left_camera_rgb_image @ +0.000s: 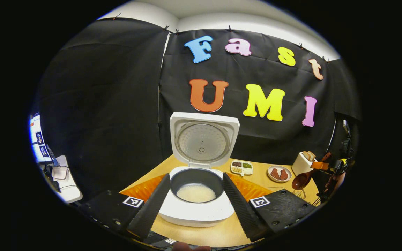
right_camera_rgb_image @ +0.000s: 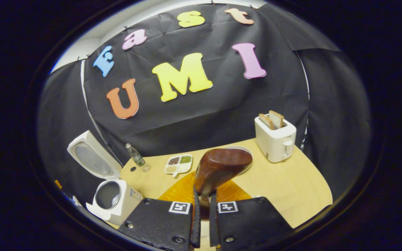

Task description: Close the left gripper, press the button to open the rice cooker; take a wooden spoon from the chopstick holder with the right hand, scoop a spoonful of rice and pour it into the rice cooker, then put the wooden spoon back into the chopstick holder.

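The white rice cooker (left_camera_rgb_image: 197,209) stands open with its lid (left_camera_rgb_image: 203,139) upright, and pale rice lies in the dark pot (left_camera_rgb_image: 195,192). My left gripper (left_camera_rgb_image: 195,209) is open, with one finger on each side of the cooker's front. My right gripper (right_camera_rgb_image: 204,209) is shut on the handle of the wooden spoon (right_camera_rgb_image: 222,165), whose bowl points away over the table. In the left gripper view the wooden spoon (left_camera_rgb_image: 301,180) hangs at the far right in the right gripper (left_camera_rgb_image: 319,166), just above a thin wire frame (left_camera_rgb_image: 301,194). In the right gripper view the cooker (right_camera_rgb_image: 112,197) sits at the lower left.
A white toaster (right_camera_rgb_image: 275,139) holding bread slices stands at the back right of the wooden table (right_camera_rgb_image: 291,184). A divided dish (right_camera_rgb_image: 178,164), a water bottle (right_camera_rgb_image: 135,155) and a plate (left_camera_rgb_image: 279,173) with brown pieces lie behind an orange mat (right_camera_rgb_image: 183,190). A monitor (left_camera_rgb_image: 37,139) glows far left.
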The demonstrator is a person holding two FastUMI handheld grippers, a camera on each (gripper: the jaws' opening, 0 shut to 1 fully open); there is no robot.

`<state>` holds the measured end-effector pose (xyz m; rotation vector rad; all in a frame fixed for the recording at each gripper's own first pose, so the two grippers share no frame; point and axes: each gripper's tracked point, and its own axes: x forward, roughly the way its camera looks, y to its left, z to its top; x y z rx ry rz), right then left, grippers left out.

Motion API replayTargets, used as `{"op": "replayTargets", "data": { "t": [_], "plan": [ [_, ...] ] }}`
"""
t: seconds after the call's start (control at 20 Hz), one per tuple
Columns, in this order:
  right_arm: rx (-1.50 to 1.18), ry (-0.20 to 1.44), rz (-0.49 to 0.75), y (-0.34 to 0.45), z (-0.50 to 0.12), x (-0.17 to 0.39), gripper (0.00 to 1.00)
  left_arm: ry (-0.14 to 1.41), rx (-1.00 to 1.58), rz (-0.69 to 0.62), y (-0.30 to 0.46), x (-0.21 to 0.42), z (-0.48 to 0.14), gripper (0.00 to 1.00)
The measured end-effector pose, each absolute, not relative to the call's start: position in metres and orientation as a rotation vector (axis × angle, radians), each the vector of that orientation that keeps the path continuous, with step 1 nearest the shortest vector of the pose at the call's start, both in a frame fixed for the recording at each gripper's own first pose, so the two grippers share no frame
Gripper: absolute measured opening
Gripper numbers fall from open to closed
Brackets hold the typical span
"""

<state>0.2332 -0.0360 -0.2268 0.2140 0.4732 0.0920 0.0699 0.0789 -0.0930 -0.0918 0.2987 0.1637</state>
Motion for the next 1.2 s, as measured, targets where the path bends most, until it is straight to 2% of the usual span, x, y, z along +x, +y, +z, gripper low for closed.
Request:
{"op": "replayTargets", "data": {
  "t": [0.15,0.35,0.7,1.15,1.2],
  "plan": [
    [0.175,0.53,0.101,-0.006,-0.271,0.229,0.15,0.287,-0.094,0.16,0.096,0.071,-0.089,0.95],
    [0.005,0.562,0.047,0.001,-0.324,0.231,0.15,0.298,-0.083,0.16,0.113,0.068,-0.093,0.95],
    [-0.315,0.475,0.077,0.039,-0.356,0.232,0.15,0.35,-0.048,0.146,0.13,0.06,-0.106,0.95],
    [0.091,0.611,0.253,0.111,-0.375,0.214,0.15,0.366,-0.039,0.152,0.138,0.054,-0.113,0.95],
    [0.157,0.632,0.263,0.114,-0.376,0.213,0.11,0.366,-0.039,0.151,0.137,0.054,-0.113,0.95]
  ]
}}
